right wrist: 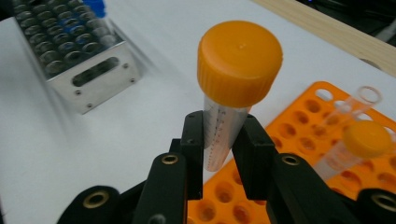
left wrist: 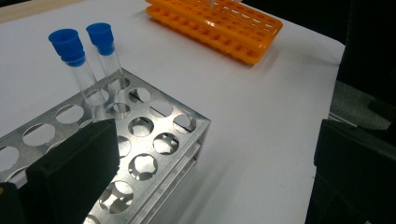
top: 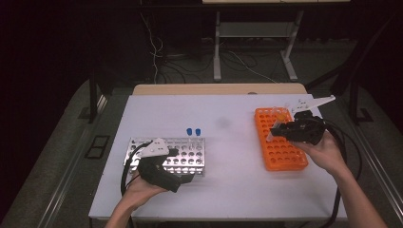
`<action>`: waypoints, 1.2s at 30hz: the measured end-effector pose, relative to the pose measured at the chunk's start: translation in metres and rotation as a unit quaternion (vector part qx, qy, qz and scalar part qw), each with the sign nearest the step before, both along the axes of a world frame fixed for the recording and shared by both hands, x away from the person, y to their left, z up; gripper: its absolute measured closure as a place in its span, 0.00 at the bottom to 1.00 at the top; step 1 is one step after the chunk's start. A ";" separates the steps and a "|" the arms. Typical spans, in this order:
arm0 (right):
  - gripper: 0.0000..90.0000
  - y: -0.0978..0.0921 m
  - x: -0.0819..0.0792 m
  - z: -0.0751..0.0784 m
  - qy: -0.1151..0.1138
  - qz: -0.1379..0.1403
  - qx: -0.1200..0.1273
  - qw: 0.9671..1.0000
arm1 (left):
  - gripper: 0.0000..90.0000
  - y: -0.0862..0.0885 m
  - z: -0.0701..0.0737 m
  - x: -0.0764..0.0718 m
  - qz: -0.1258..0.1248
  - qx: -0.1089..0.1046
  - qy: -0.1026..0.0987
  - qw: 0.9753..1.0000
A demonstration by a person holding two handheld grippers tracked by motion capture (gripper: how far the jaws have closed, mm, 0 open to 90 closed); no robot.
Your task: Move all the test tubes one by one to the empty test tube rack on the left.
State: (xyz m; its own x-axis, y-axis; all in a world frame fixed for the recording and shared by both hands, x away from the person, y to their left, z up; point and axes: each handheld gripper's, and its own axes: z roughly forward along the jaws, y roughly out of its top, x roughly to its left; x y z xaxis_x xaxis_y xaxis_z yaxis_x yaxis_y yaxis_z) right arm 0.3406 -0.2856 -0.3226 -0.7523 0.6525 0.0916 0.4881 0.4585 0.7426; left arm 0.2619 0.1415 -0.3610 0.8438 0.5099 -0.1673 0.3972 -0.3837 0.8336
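Note:
My right gripper (right wrist: 219,128) is shut on a clear graduated tube (right wrist: 219,140) with an orange screw cap (right wrist: 239,60), held upright above the near end of the orange rack (right wrist: 303,121). In the high view that right gripper (top: 278,130) hovers over the orange rack (top: 280,154) at the table's right. My left gripper (left wrist: 215,135) is open, its jaws wide apart, at the corner of the metal rack (left wrist: 154,140). Two blue-capped glass tubes (left wrist: 77,60) stand in that rack's far holes. From above, the left gripper (top: 178,166) lies on the metal rack (top: 190,152).
A second orange-capped tube (right wrist: 359,140) and an uncapped clear tube (right wrist: 362,100) lean in the orange rack. The white table top (top: 228,156) stretches between the two racks. A wooden edge (top: 218,89) borders the far side, with table legs and cables beyond.

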 end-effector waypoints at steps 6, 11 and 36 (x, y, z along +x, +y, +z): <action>0.82 0.013 -0.008 0.008 0.006 0.030 0.005 1.000 | 0.00 -0.002 0.009 0.001 -0.007 0.003 -0.003 1.000; 0.82 0.024 -0.016 0.015 0.008 0.055 0.008 0.998 | 0.00 -0.007 0.017 0.003 -0.019 0.007 -0.005 1.000; 0.82 0.095 -0.039 0.029 0.009 0.174 -0.015 0.985 | 0.04 -0.042 0.062 0.023 -0.081 0.036 -0.020 0.996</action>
State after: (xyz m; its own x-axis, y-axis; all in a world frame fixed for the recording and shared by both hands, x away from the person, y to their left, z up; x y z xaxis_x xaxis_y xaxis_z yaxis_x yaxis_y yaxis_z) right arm 0.3013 -0.1902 -0.2939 -0.9290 0.3583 0.0928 0.3115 0.6214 0.7189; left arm 0.2846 0.0995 -0.2988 0.9210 0.3763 -0.1008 0.2932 -0.4990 0.8155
